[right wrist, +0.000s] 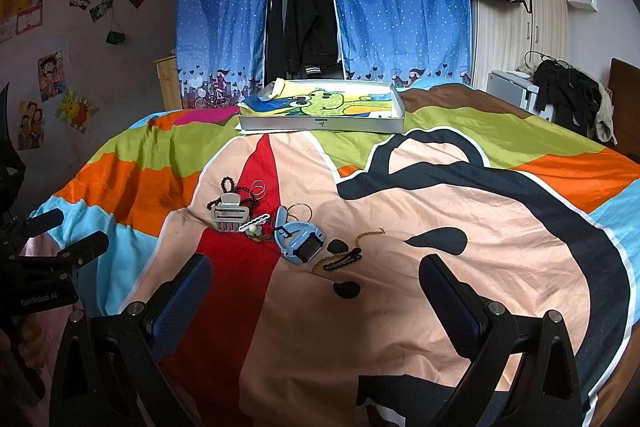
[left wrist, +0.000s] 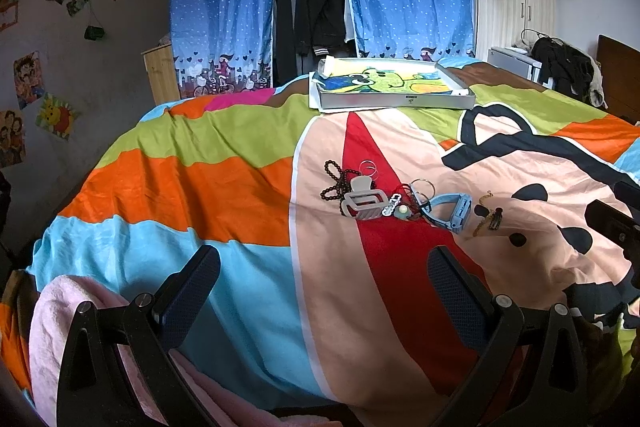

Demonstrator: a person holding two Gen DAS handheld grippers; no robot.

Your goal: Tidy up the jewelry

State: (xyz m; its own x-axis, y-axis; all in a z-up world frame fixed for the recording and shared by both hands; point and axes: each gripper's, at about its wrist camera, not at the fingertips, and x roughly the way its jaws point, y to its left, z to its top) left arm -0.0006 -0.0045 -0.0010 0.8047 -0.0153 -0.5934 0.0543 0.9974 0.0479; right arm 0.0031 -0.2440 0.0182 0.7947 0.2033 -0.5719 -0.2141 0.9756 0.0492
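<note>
Hovering claws (left wrist: 324,275) (right wrist: 316,285), jewelry (right wrist: 264,223) untouched

Bare quilt (right wrist: 400,307) lies open between the 2 spread fingers of the right gripper (right wrist: 316,291) and the jewelry, so the near approach is clear. The pieces crowd together: the grey hair claw (right wrist: 229,215) overlaps the dark bead string (right wrist: 224,189), and the blue watch (right wrist: 298,237) sits just beside the black hair clip (right wrist: 342,261). A wide strip of quilt separates this cluster from the shallow white box (right wrist: 320,123) behind. The left gripper (right wrist: 66,233) occupies the left edge.
</note>
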